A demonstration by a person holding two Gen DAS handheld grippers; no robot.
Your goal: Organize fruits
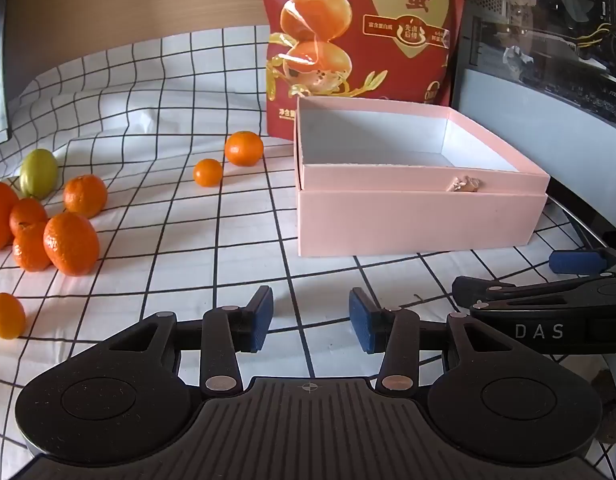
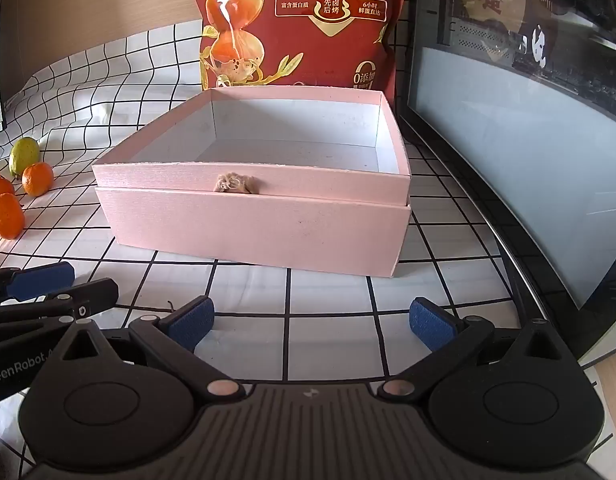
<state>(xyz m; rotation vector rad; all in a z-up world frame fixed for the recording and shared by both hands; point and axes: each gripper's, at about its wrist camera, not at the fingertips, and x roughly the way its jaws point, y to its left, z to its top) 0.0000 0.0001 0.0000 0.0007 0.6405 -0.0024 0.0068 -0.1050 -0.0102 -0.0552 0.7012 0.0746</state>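
A pink box (image 1: 420, 224) stands open and empty on the checked cloth; its front wall (image 2: 259, 228) faces both grippers. Left of it lie several mandarins (image 1: 71, 244) in a cluster, with a green fruit (image 1: 39, 174) behind them. Two more mandarins (image 1: 243, 148) rest between the cluster and the box, and a small one (image 1: 5, 316) sits near the left edge. My left gripper (image 1: 312, 320) hovers open over bare cloth, nothing between its pads. My right gripper (image 2: 312, 322) is open wide in front of the box, also holding nothing.
A tall red snack bag (image 1: 364, 40) stands right behind the box. A dark computer case (image 2: 508, 120) walls off the right side. The two grippers sit close side by side. The cloth (image 1: 187, 240) rises in folds at the back left.
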